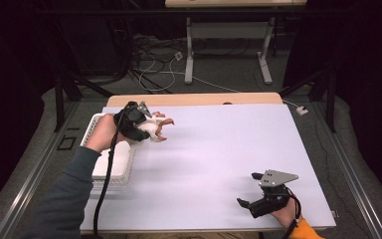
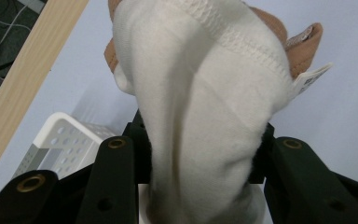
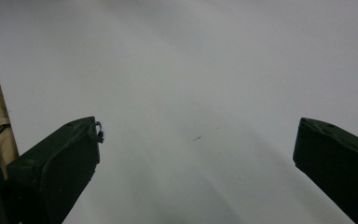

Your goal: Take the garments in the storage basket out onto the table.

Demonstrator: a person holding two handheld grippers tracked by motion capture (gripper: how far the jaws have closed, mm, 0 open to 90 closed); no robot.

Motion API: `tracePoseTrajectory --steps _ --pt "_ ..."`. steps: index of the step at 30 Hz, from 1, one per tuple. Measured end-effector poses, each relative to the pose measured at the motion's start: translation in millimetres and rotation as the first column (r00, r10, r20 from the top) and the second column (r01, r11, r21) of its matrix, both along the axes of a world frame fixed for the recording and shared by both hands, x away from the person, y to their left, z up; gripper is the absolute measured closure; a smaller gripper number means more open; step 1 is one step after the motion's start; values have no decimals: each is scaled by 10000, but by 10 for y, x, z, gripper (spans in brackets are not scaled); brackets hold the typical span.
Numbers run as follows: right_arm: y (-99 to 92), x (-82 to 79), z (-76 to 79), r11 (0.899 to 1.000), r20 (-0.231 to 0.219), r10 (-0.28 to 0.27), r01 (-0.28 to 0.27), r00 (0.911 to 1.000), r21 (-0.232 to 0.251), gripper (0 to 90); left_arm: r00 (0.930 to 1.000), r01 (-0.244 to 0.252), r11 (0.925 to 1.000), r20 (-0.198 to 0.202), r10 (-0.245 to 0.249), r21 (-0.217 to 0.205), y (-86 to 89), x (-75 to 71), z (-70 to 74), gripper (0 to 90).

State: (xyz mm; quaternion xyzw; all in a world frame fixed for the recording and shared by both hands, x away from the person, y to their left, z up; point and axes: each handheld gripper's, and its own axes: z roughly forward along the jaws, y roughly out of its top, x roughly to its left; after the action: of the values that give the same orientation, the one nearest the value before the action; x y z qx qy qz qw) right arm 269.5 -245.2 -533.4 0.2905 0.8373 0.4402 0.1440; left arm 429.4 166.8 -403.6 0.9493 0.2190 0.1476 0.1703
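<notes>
Clamped between my left gripper (image 2: 200, 154)'s jaws, right up against the lens, is a white garment (image 2: 200, 107) with a tan lining, its stitched hem and a small tag poking out at the top. Both pads press into the cloth from either side, so that's a firm hold. From the high view, my left gripper (image 1: 151, 130) carries the garment (image 1: 155, 128) just above the pale table (image 1: 219, 149), beside the white perforated basket (image 1: 113, 164) at the left edge, the tan bits dangling off the front. Over on the other side, my right gripper (image 1: 247, 191) sits low near the front right corner of the table, well apart from the garment, jaws spread wide with nothing between them, just bare tabletop (image 3: 191, 93) ahead.
</notes>
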Motion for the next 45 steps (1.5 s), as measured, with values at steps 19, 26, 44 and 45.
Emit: tracePoseTrajectory --steps 19,26,44,45 --pt "1 -1 -1 10000 15 39 -39 10000 4 0 9956 896 9960 -276 -896 -31 -347 -196 -110 588" --pt "0 -1 -2 10000 5 37 -37 10000 8 0 9928 1131 9936 -400 -1133 -68 -452 -278 -166 588" --pt "1 -2 -2 10000 31 33 -33 10000 -5 0 9821 1772 9839 -601 -1783 -226 -684 -472 -325 589" --pt "0 -2 -2 10000 17 31 -31 10000 4 0 9823 1748 9843 -638 -1761 -253 -694 -485 -334 588"
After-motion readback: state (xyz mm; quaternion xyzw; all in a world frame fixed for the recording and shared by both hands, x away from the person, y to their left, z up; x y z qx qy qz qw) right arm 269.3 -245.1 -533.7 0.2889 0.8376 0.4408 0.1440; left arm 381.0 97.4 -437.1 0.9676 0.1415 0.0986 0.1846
